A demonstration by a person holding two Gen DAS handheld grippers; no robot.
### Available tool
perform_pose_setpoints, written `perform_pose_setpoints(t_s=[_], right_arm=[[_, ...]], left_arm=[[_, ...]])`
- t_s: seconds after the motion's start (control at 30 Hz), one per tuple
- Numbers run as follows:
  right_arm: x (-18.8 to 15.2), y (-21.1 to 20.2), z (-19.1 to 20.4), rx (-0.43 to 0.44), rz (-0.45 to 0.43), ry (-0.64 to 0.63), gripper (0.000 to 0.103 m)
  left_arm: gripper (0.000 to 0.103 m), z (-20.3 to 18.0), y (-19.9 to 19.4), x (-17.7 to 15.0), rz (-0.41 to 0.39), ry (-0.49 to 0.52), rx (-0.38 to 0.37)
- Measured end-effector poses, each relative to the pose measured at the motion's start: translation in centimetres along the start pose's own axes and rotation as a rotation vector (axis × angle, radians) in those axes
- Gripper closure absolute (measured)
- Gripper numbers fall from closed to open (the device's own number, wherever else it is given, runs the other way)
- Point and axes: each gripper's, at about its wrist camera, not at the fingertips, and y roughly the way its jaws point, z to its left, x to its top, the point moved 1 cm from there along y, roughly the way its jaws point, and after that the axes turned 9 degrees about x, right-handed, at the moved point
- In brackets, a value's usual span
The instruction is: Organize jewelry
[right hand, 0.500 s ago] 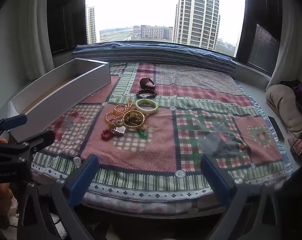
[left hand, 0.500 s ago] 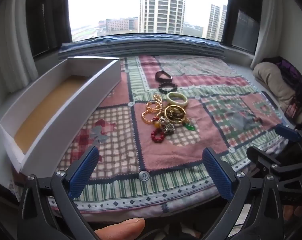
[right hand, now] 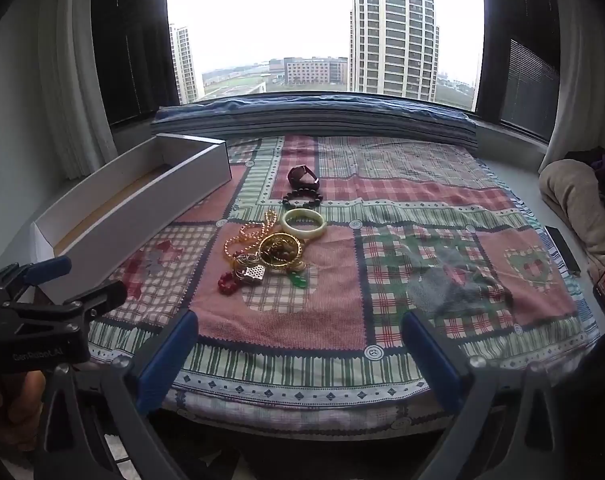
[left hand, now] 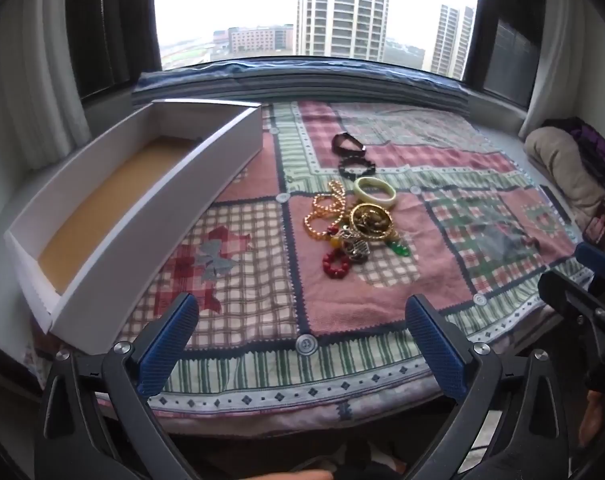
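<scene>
Well: jewelry pile mid-quilt, white box at 10 o'clock; left claw and right claw both gaping, empty; chains probably light, slippery, tangle-prone; pale bangle likely rigid, brittle; pinch across rim.

The right gripper hangs over the near edge of a patchwork quilt, its blue-padded fingers spread wide with nothing between them. Ahead and slightly left lies a jewelry pile: a red bead bracelet nearest, a silver pendant just beside it, a gold bangle, a gold bead necklace, a green pendant. Beyond these are a pale jade bangle, a dark bead bracelet and a maroon bracelet. Far left sits a long white box. The left gripper, fingers parted, shows at the left.
</scene>
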Motion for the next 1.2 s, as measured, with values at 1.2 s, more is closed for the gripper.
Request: perform_pose_setpoints(t_s=[1.2], right_arm=[[0.3,1.2,0.9,-0.016,0.007,-0.028,0.000]], left_arm=[[0.000,-1.1,-0.3,0.9,-0.041,0.078,0.095]])
